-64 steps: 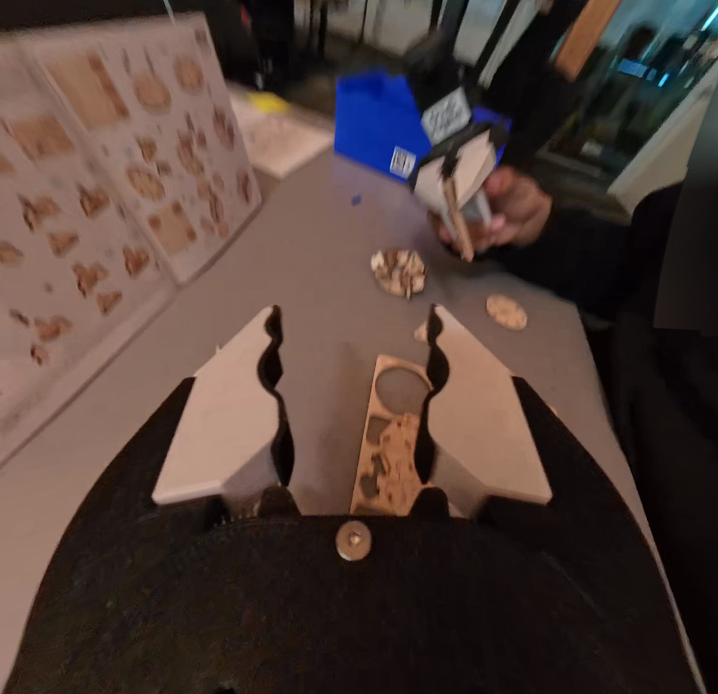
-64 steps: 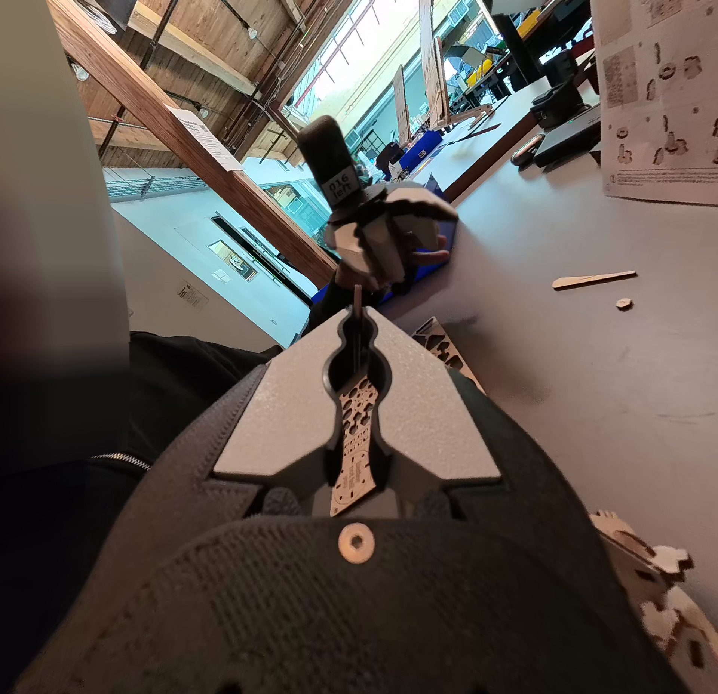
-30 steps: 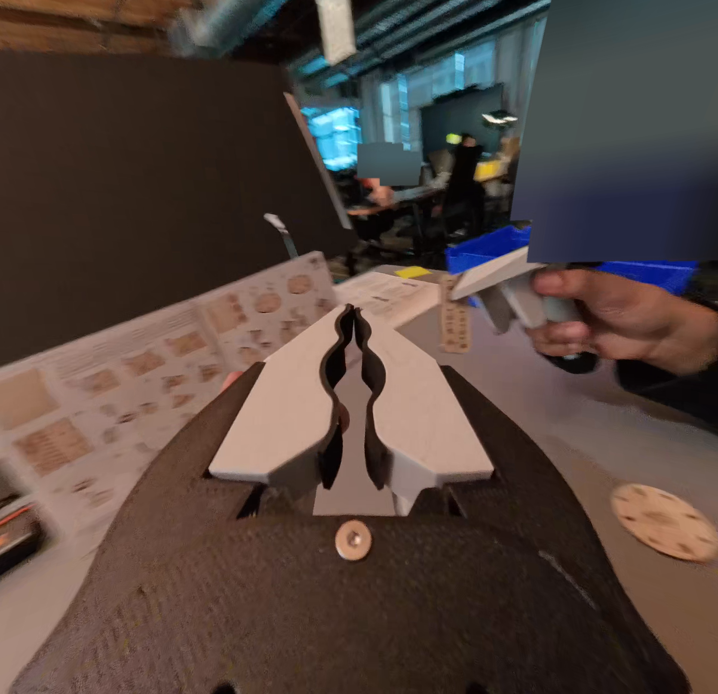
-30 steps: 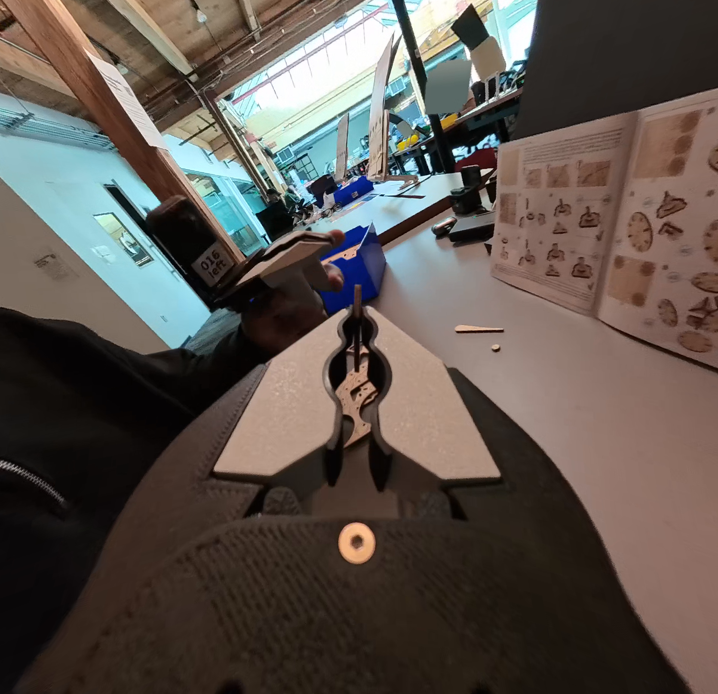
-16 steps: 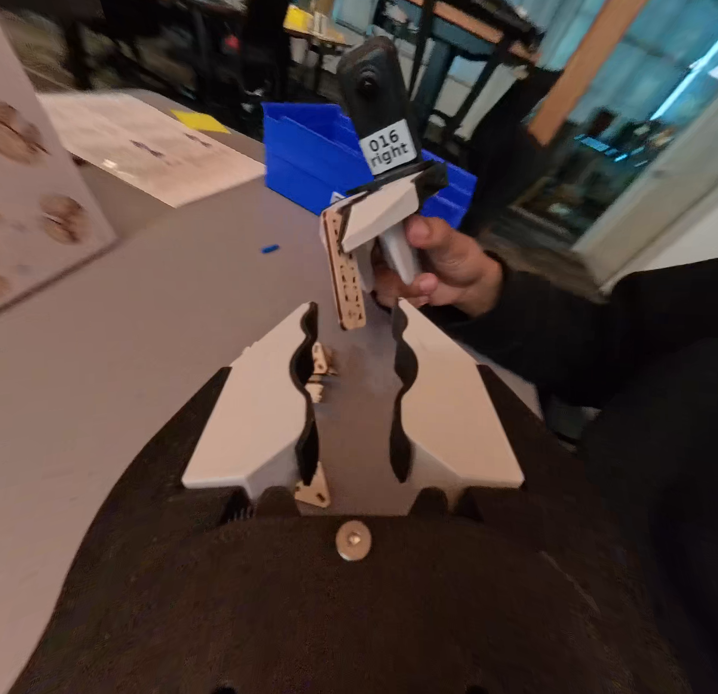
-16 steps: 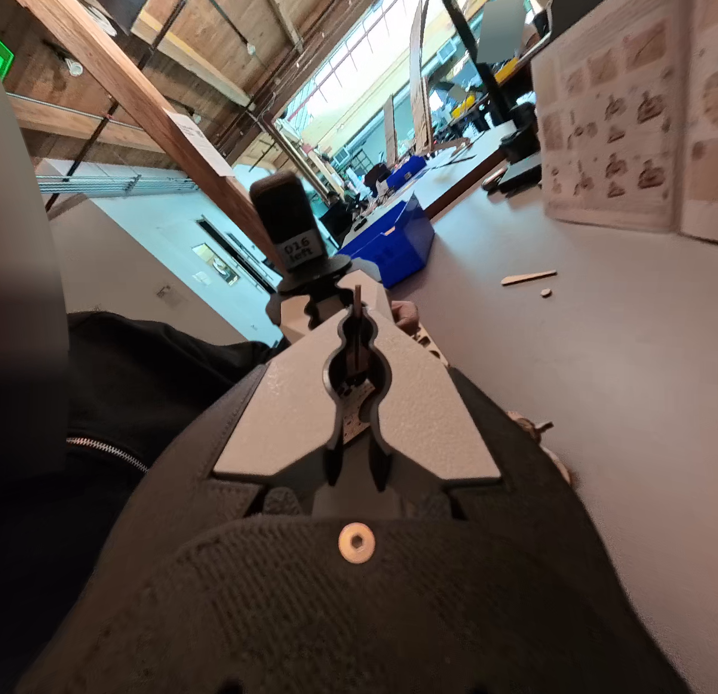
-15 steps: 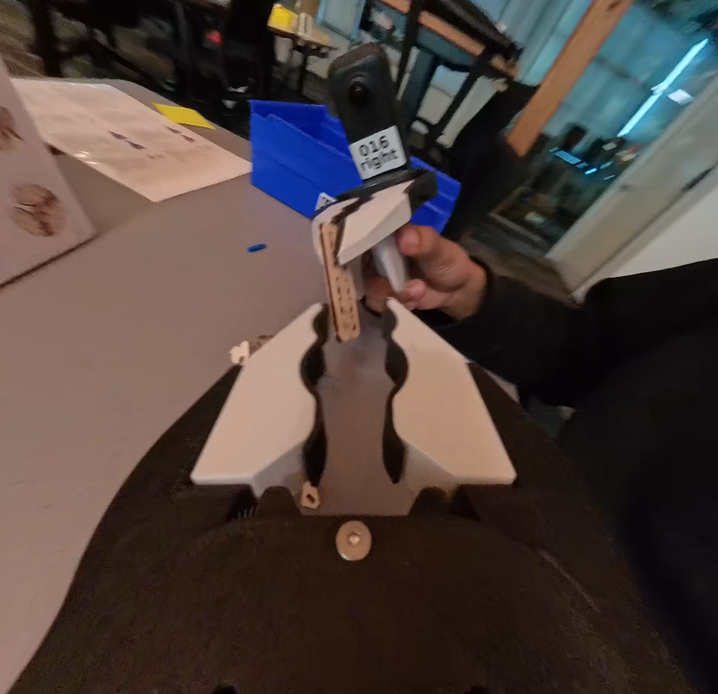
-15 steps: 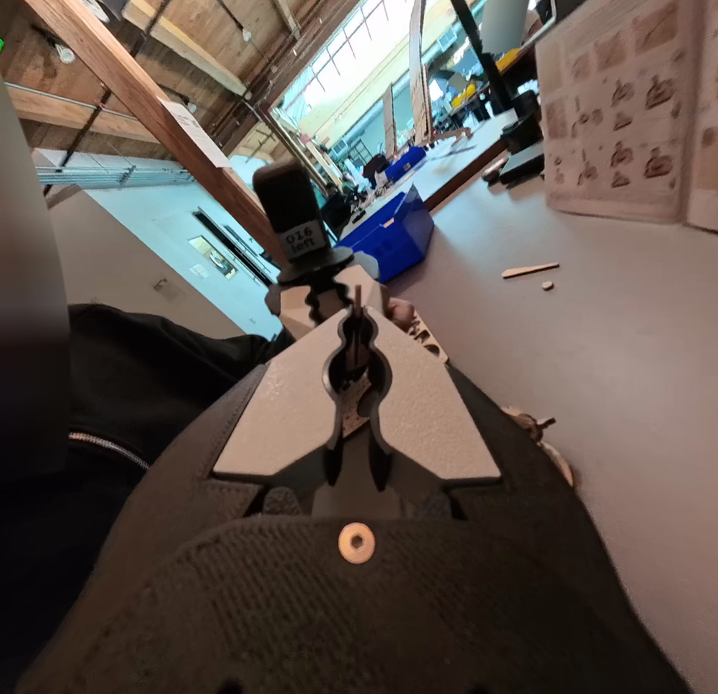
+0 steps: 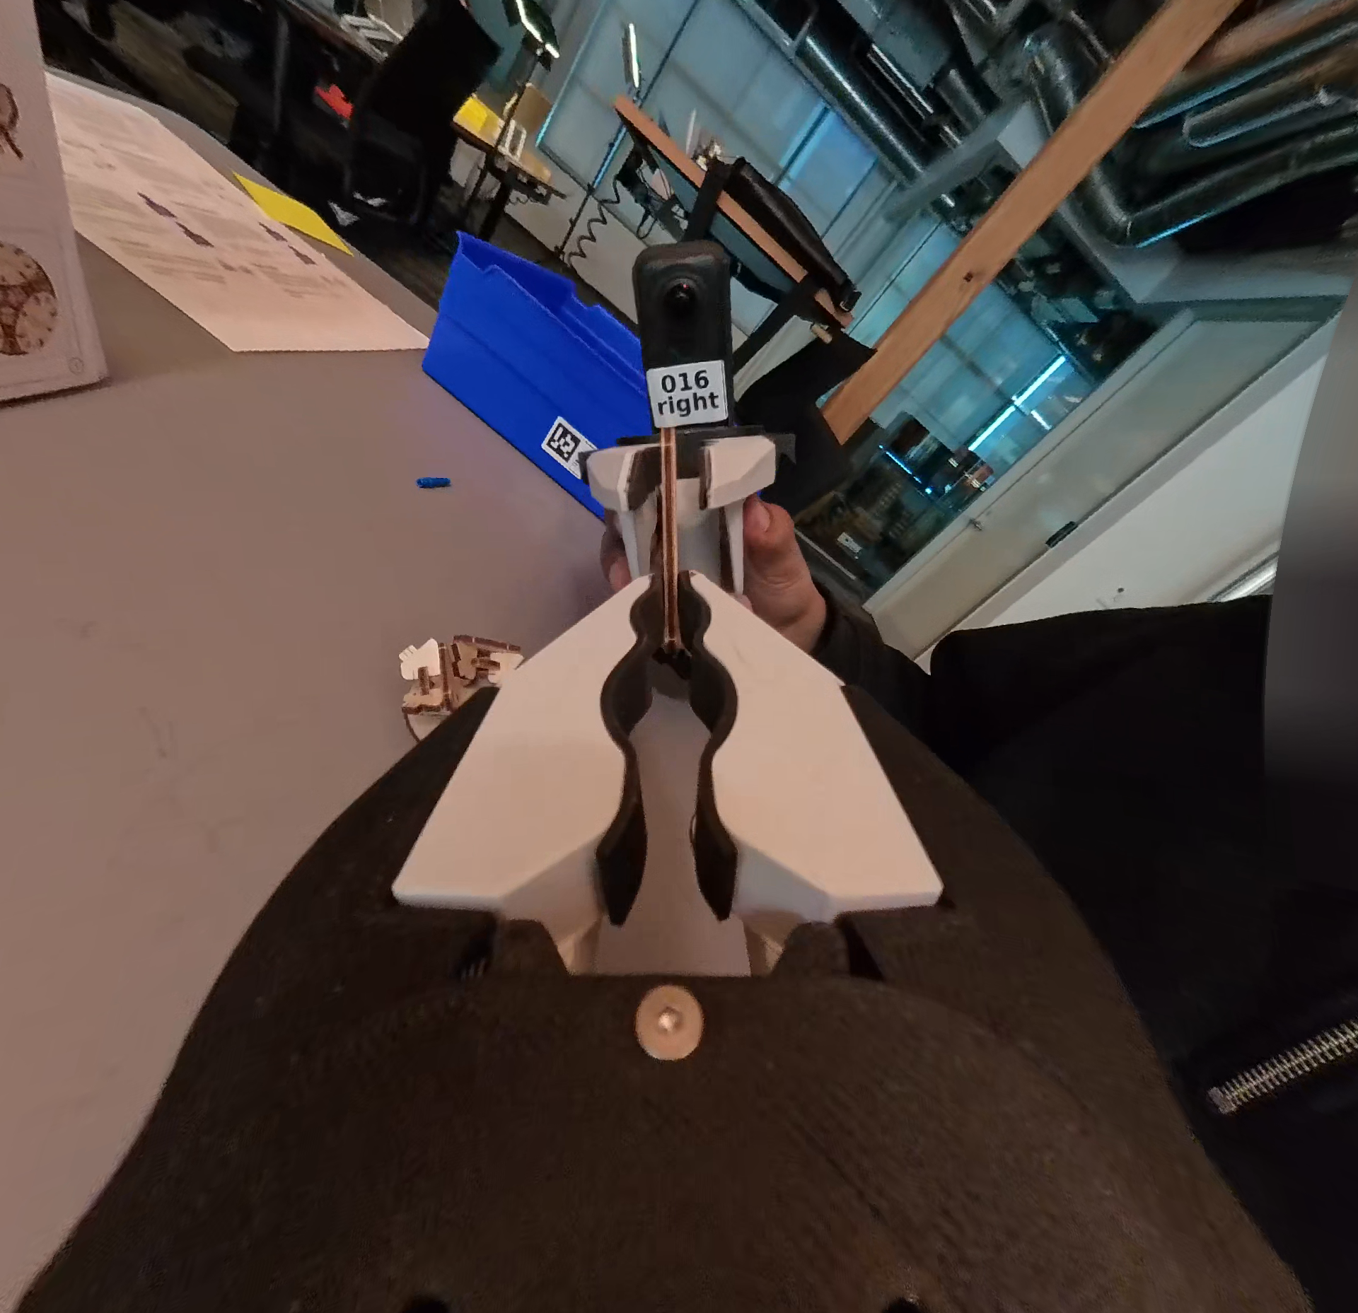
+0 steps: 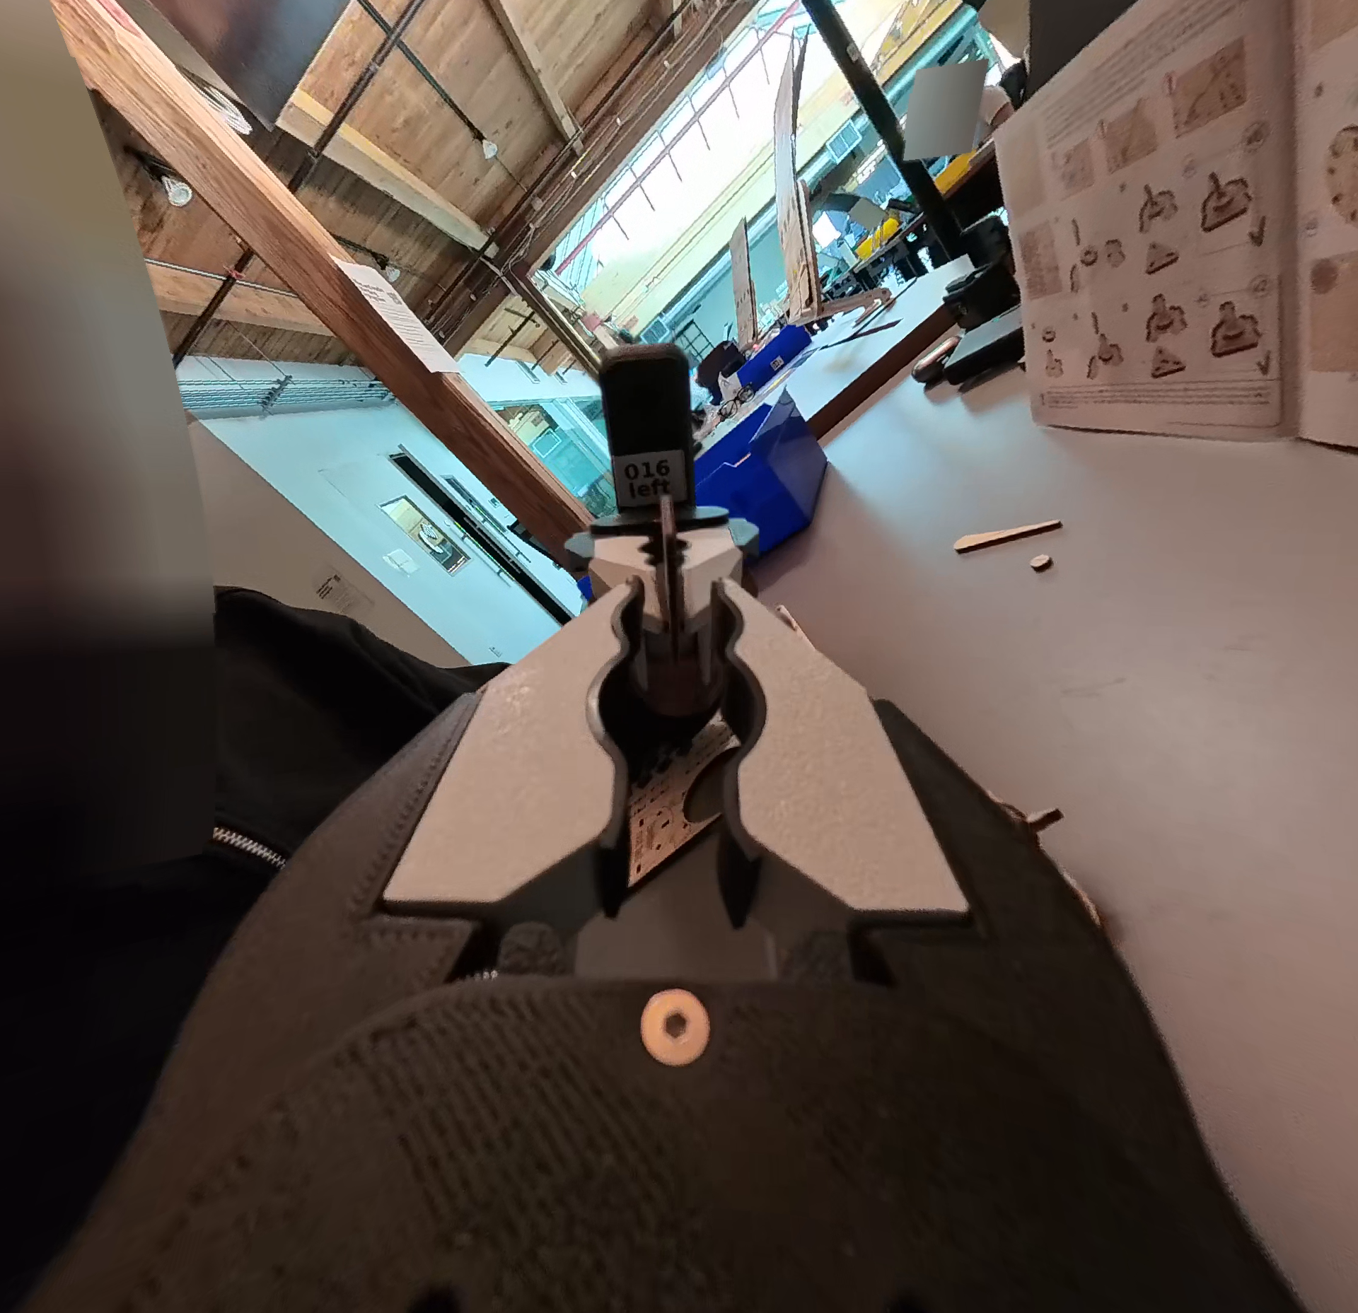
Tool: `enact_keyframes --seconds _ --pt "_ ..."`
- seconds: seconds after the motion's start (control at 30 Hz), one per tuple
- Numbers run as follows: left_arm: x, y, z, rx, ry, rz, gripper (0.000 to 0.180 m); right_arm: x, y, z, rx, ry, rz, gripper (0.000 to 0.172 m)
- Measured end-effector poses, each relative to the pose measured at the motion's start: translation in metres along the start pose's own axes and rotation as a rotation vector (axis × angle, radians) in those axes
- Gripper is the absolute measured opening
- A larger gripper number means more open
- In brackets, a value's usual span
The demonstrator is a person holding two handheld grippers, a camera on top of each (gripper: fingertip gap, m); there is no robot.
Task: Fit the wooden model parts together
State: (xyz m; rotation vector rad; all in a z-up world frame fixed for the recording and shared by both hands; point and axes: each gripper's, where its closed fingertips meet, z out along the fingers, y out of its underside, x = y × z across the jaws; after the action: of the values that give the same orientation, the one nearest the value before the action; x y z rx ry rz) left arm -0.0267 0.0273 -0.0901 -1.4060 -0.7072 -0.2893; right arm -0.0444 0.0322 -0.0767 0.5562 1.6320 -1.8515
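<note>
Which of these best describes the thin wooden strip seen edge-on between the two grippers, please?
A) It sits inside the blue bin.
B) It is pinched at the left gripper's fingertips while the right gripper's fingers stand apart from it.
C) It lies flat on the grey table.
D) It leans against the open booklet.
B: the left gripper pinches the wooden strip at its fingertips, while the right gripper stands open with gaps beside it.

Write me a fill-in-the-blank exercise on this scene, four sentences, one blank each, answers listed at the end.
1. The left gripper is shut on a thin ____ strip seen edge-on.
2. The right gripper has its fingers ____.
3. The bin behind the grippers is ____.
4. The bin stands on a ____ table.

Answers: wooden; open; blue; grey
</note>
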Motion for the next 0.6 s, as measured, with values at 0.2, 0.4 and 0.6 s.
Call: enact_keyframes --seconds 0.2,0.4,0.6 --pt "0.004 0.015 0.008 -0.056 0.037 -0.011 0.000 -0.004 0.001 0.000 -0.003 -0.012 -0.010 0.000" --pt "0.001 0.009 0.004 -0.016 -0.013 0.069 0.021 -0.005 0.014 0.003 -0.101 -0.005 0.032 0.000" --pt "0.003 0.015 0.007 -0.053 0.042 0.005 0.001 -0.003 0.027 0.003 -0.157 0.028 0.020 0.000"
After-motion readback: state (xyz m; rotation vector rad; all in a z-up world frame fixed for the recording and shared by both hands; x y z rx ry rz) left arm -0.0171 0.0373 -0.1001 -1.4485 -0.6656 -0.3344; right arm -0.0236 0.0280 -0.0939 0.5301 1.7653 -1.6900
